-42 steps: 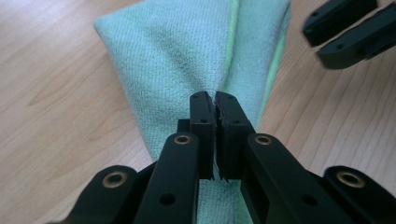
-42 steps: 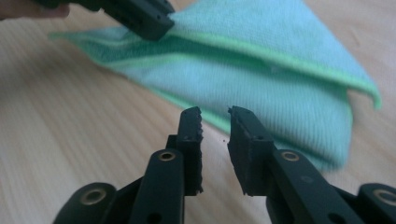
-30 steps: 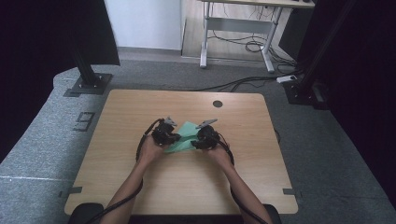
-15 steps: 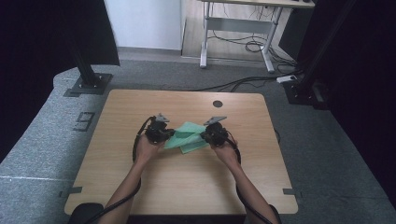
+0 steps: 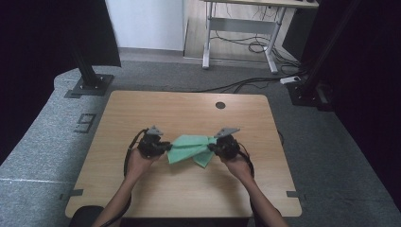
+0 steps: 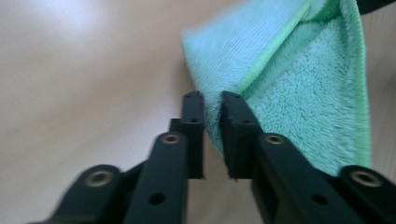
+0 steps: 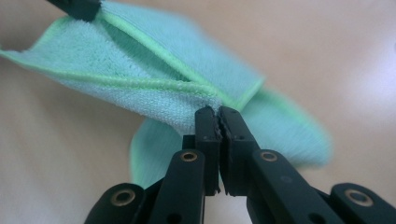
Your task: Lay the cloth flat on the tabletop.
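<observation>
A: Where was the cloth (image 5: 191, 148)?

B: Mid-table (image 5: 189, 111), slung between the two grippers, a touch toward 6 o'clock from center. The left gripper (image 5: 165, 146) had its 9 o'clock end, the right gripper (image 5: 211, 147) its 3 o'clock end.

A: Grip state?

B: Both clenched on fabric. In the left gripper view, the left gripper (image 6: 212, 121) pinched a folded edge of the cloth (image 6: 299, 93) between near-closed jaws. In the right gripper view, the right gripper (image 7: 218, 122) had its jaws tight on a hemmed corner of the cloth (image 7: 154, 79).

A: Cloth flat?

B: No. It sagged in the middle, a loose flap hanging toward 5 o'clock and apparently touching the wood.

A: Step in hand, in your judgement?

B: Looked like spreading or folding it. To do that well, they should pull both ends apart evenly and level until the sag is gone. Both grips should stay firm, since the left bite looked shallow, near the edge, and could slip. Lower together, so the flap doesn't tuck under.
</observation>
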`<state>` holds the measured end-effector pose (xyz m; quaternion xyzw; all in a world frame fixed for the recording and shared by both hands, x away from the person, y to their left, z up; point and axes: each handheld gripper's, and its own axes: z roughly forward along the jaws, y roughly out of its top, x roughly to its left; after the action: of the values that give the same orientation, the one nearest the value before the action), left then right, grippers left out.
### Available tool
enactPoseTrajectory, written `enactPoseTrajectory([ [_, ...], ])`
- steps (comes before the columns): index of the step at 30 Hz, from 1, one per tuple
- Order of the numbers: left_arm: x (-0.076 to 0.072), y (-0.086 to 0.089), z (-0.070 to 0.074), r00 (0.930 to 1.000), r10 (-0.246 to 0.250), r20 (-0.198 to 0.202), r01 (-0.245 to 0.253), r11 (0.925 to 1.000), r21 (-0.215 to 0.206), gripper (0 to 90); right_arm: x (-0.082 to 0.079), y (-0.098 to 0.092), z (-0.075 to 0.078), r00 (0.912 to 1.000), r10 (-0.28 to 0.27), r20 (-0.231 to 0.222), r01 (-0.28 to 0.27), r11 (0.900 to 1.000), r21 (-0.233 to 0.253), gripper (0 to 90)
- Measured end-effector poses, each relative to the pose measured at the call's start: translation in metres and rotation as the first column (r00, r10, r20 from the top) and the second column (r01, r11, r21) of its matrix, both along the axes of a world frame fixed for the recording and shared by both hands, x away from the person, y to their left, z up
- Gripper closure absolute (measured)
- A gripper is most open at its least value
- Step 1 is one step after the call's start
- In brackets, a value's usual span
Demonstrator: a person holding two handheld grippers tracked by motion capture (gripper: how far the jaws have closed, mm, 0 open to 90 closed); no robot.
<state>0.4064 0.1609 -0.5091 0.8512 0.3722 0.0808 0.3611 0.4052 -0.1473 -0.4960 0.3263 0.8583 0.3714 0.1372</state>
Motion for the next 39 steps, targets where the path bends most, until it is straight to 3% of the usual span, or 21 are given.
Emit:
enactPoseTrajectory([
  [1, -0.003, -0.001, -0.006, 1.0, -0.008, -0.003, 0.008, 0.9996, 0.029, 72.1, -0.005, 0.0, -0.009, 0.9998, 0.006, -0.017, -0.006, 1.0, -0.006, 85.3],
  [2, -0.004, -0.003, -0.013, 0.9996, -0.028, 0.002, 0.028, 0.9974, 0.066, 62.7, -0.013, -0.001, -0.025, 0.999, 0.011, -0.042, -0.012, 1.0, -0.022, 84.4],
  [4, -0.003, -0.005, -0.013, 0.9993, -0.035, 0.013, 0.035, 0.9978, 0.057, 51.9, -0.017, -0.004, -0.035, 0.998, 0.011, -0.062, -0.012, 1.0, -0.017, 82.9],
  [5, -0.003, -0.005, -0.013, 0.9993, -0.035, 0.013, 0.035, 0.9978, 0.057, 49.0, -0.017, -0.004, -0.035, 0.998, 0.011, -0.062, -0.012, 1.0, -0.017, 82.9],
  [7, 0.001, -0.012, -0.002, 0.9973, -0.062, 0.04, 0.061, 0.998, 0.012, 41.8, -0.017, -0.008, -0.032, 0.9965, 0.008, -0.083, -0.007, 1.0, 0.009, 76.5],
  [9, 0.002, -0.017, 0.003, 0.9959, -0.072, 0.054, 0.072, 0.9974, 0.01, 39.0, -0.017, -0.01, -0.029, 0.9967, 0.007, -0.08, -0.006, 1.0, 0.014, 74.3],
  [10, 0.004, -0.027, 0.012, 0.9915, -0.108, 0.072, 0.107, 0.9941, 0.018, 38.0, -0.018, -0.014, -0.02, 0.998, 0.007, -0.063, -0.006, 1.0, 0.021, 70.6],
  [17, 0.013, -0.062, 0.019, 0.9765, -0.196, 0.089, 0.192, 0.98, 0.052, 38.1, -0.012, -0.032, -0.004, 0.9978, -0.058, -0.033, 0.059, 0.997, 0.042, 67.5],
  [18, 0.017, -0.073, 0.015, 0.9713, -0.223, 0.082, 0.217, 0.9734, 0.073, 38.1, -0.003, -0.039, -0.004, 0.9953, -0.091, -0.034, 0.092, 0.995, 0.038, 63.3],
  [21, 0.019, -0.081, 0.009, 0.9686, -0.237, 0.075, 0.23, 0.9688, 0.092, 38.1, 0.005, -0.042, -0.006, 0.9931, -0.114, -0.027, 0.115, 0.993, 0.023, 60.0],
  [23, 0.022, -0.089, -0.002, 0.9674, -0.246, 0.061, 0.236, 0.962, 0.138, 38.1, 0.017, -0.044, -0.011, 0.9899, -0.139, -0.029, 0.139, 0.99, 0.004, 54.8],
  [24, 0.022, -0.089, -0.002, 0.9674, -0.246, 0.061, 0.236, 0.962, 0.138, 39.5, 0.021, -0.044, -0.013, 0.9893, -0.143, -0.026, 0.143, 0.99, -0.003, 53.9],
  [25, 0.025, -0.092, -0.009, 0.968, -0.245, 0.053, 0.232, 0.9557, 0.181, 42.9, 0.024, -0.043, -0.015, 0.9892, -0.145, -0.022, 0.145, 0.989, -0.015, 52.1],
  [27, 0.026, -0.092, -0.012, 0.968, -0.246, 0.05, 0.231, 0.9513, 0.204, 45.9, 0.028, -0.043, -0.018, 0.989, -0.145, -0.028, 0.145, 0.989, -0.018, 51.1],
  [28, 0.027, -0.093, -0.014, 0.969, -0.243, 0.044, 0.228, 0.9499, 0.214, 51.2, 0.031, -0.042, -0.02, 0.9892, -0.141, -0.039, 0.14, 0.99, -0.021, 51.2],
  [29, 0.028, -0.092, -0.017, 0.9692, -0.244, 0.034, 0.232, 0.9497, 0.211, 64.1, 0.037, -0.04, -0.027, 0.9875, -0.14, -0.073, 0.138, 0.99, -0.032, 57.3],
  [30, 0.029, -0.09, -0.017, 0.973, -0.23, 0.022, 0.222, 0.9572, 0.186, 69.0, 0.038, -0.039, -0.029, 0.987, -0.136, -0.086, 0.133, 0.991, -0.033, 62.1],
  [31, 0.029, -0.09, -0.017, 0.973, -0.23, 0.022, 0.222, 0.9572, 0.186, 75.1, 0.038, -0.039, -0.029, 0.987, -0.136, -0.086, 0.133, 0.991, -0.033, 62.1],
  [34, 0.03, -0.084, -0.011, 0.9794, -0.197, 0.046, 0.186, 0.968, 0.168, 84.3, 0.036, -0.036, -0.032, 0.9892, -0.12, -0.083, 0.115, 0.991, -0.061, 84.1],
  [38, 0.032, -0.065, 0.011, 0.9891, -0.103, 0.106, 0.095, 0.9927, 0.075, 85.6, 0.031, -0.04, -0.023, 0.9912, -0.122, -0.051, 0.119, 0.992, -0.047, 86.2],
  [39, 0.032, -0.061, 0.016, 0.9895, -0.089, 0.114, 0.083, 0.9949, 0.058, 85.8, 0.03, -0.042, -0.017, 0.9912, -0.128, -0.032, 0.127, 0.991, -0.038, 86.4],
])
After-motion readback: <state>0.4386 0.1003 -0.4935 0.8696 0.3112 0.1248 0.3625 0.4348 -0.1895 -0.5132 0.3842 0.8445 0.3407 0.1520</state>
